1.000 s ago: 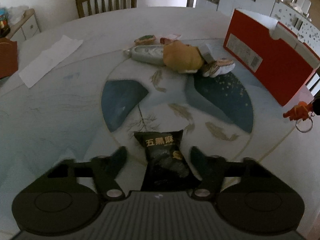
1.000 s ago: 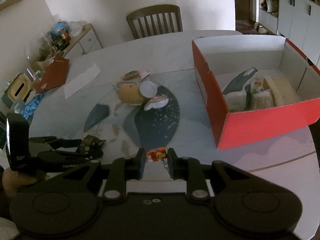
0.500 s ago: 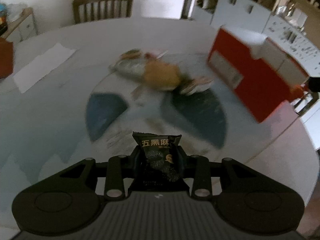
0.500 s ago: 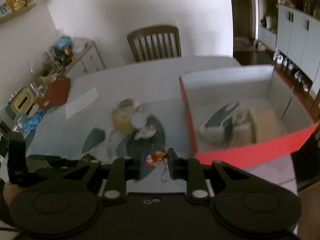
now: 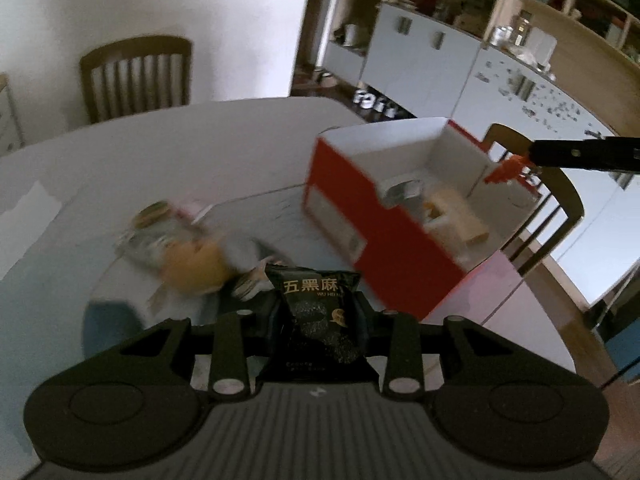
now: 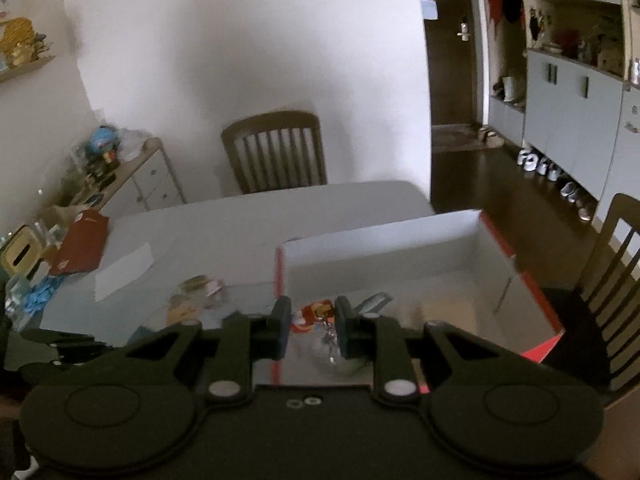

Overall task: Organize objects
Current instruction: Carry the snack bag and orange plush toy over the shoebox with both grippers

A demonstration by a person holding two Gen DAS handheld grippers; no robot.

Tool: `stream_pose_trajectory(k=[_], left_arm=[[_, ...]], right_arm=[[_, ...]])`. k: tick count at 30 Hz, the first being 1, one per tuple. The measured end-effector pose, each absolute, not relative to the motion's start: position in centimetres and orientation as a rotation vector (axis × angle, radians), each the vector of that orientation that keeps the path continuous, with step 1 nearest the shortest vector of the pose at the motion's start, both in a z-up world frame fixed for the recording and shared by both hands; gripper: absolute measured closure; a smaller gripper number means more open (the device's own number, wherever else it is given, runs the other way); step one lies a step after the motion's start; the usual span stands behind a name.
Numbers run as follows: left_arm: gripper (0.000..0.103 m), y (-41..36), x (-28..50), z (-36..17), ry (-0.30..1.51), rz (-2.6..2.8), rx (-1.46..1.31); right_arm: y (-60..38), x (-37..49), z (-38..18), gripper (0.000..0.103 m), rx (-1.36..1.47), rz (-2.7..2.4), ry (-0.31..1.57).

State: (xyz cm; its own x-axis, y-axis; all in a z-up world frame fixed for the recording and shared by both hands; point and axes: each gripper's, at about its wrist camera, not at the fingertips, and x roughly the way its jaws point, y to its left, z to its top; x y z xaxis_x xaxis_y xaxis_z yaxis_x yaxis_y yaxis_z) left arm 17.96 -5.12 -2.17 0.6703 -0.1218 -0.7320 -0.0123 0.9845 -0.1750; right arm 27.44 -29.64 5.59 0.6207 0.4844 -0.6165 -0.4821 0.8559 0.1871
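Setting was a home dining room: wooden slat-back chair (image 6: pixel 276 152) at a round desk (image 6: pixel 248 216), white cabinets (image 6: pixel 568 108) with open shelves of household items, shoes (image 6: pixel 536 162) lined along the dark floor, hallway door (image 6: pixel 452 40).

Matte black tool (image 5: pixel 318 320) with 2 silver screws.

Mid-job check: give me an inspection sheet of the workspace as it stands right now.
Surface: pale table with blue patterned centre.
Job's things: red box, open, already holding items; black snack packet; small red keychain.
Clutter: blurred pile of small items; white paper.
Grippers: left hand-held gripper shut on the snack packet; right hand-held gripper shut on the keychain, over the box.
Cables: nothing seen.
Surroundings: wooden chair, cabinets.
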Motion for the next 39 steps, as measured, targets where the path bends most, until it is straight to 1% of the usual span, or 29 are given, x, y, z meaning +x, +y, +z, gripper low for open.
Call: stream_pose_trajectory(k=[8,19,27,35,39], left_arm=[[0.069,-10.7,22.7,-0.8,0.835,-0.155,-0.098],[0.069,-17.7,29.1,-1.4,0.877,-0.25,-0.01],[0.069,-20.7,33.2,-2.9,0.923,-0.257,0.023],[0.069,-22.0,36.5,-4.8,0.98,-0.248,0.062],[0.069,-22.2,37.8,-5.9,1.009,-0.236,0.087]], right_arm=[[-32.6,30.9,4.2,0.081,0.011,0.507,0.733],[-35.3,35.1,1.1,0.081,0.01,0.438,0.787],[-36.0,37.7,-1.7,0.081,0.024,0.413,0.831],[-35.9,39.9,-3.5,0.081,0.016,0.43,0.855],[-35.8,40.5,-4.9,0.081,0.016,0.423,0.896]])
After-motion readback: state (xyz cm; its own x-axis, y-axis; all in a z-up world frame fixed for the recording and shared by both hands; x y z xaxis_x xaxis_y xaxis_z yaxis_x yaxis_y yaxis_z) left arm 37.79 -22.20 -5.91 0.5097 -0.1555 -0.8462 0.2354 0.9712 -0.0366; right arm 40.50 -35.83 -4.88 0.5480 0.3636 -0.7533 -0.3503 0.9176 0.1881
